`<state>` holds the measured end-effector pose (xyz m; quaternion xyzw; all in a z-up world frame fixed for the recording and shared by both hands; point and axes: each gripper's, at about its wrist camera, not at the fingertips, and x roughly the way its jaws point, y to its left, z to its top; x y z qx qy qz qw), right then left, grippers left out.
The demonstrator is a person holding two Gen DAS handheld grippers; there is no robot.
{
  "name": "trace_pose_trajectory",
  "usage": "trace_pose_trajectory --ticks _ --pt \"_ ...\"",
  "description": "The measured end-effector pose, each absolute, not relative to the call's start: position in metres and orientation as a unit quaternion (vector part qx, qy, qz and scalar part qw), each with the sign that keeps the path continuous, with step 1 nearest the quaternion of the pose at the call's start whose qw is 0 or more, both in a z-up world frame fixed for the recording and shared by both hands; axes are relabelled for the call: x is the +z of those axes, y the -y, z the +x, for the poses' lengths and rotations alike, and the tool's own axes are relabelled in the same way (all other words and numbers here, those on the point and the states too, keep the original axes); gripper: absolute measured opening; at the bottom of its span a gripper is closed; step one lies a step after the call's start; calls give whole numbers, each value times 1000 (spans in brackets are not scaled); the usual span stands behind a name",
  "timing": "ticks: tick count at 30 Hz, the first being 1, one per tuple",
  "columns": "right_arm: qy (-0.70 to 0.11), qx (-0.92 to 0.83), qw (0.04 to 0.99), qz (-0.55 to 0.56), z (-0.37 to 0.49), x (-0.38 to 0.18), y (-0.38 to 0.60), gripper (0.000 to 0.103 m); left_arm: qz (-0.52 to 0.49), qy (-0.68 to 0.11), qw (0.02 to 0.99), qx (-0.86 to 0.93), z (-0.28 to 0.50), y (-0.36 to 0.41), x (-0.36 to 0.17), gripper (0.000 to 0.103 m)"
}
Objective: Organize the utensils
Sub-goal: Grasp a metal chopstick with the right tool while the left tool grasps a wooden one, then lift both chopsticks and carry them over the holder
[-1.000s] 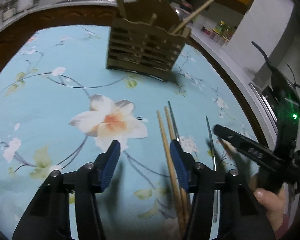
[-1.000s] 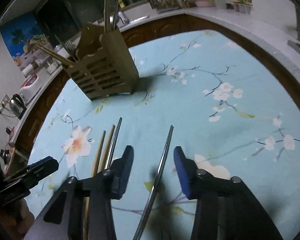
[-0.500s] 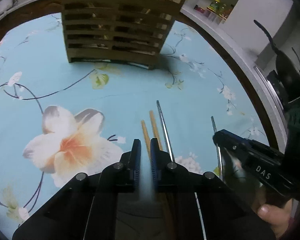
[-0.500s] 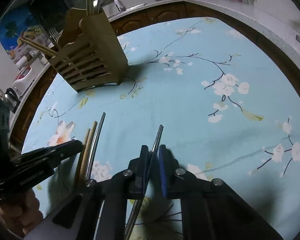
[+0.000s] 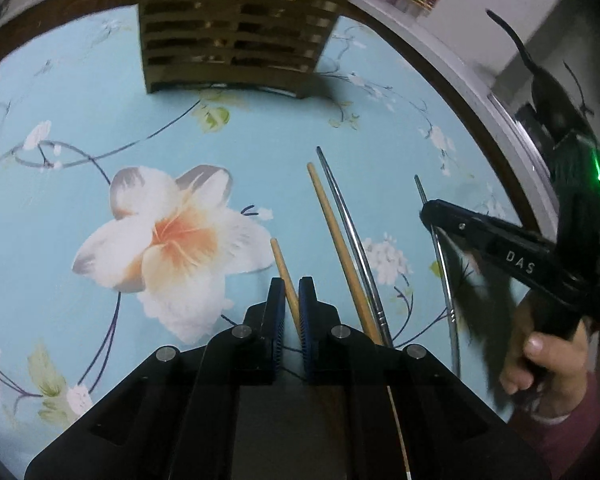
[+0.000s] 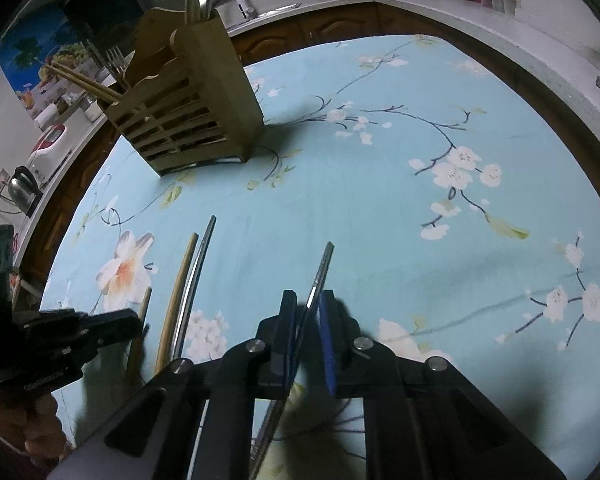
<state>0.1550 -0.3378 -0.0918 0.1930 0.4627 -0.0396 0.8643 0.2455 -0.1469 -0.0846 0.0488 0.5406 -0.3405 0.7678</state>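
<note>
My left gripper (image 5: pixel 291 292) is shut on a wooden chopstick (image 5: pixel 282 268) and holds it just above the blue floral cloth. A second wooden chopstick (image 5: pixel 336 240) and a metal chopstick (image 5: pixel 350 232) lie side by side to its right. My right gripper (image 6: pixel 306 312) is shut on another metal chopstick (image 6: pixel 322 268), whose tip points ahead. The right gripper shows in the left wrist view (image 5: pixel 432 210), the left gripper in the right wrist view (image 6: pixel 134 320). The slatted wooden utensil holder (image 6: pixel 192 116) stands at the far side with several utensils in it.
The round table's cloth (image 6: pixel 380 200) ends in a dark wooden rim (image 6: pixel 560 104). Behind it runs a kitchen counter with a kettle (image 6: pixel 22 184), jars and bottles. The holder also shows in the left wrist view (image 5: pixel 236 28).
Both grippers closed from open, each on a chopstick. The left one's wooden chopstick is lifted away from its pair; the right one's metal chopstick is raised. Both moved towards the holder.
</note>
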Motion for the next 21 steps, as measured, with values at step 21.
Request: trace_pose_trajectory --ticks 21 --pt "-426 -9 880 209 145 -65 329 5 34 -505 795 -335 231 145 -56 5"
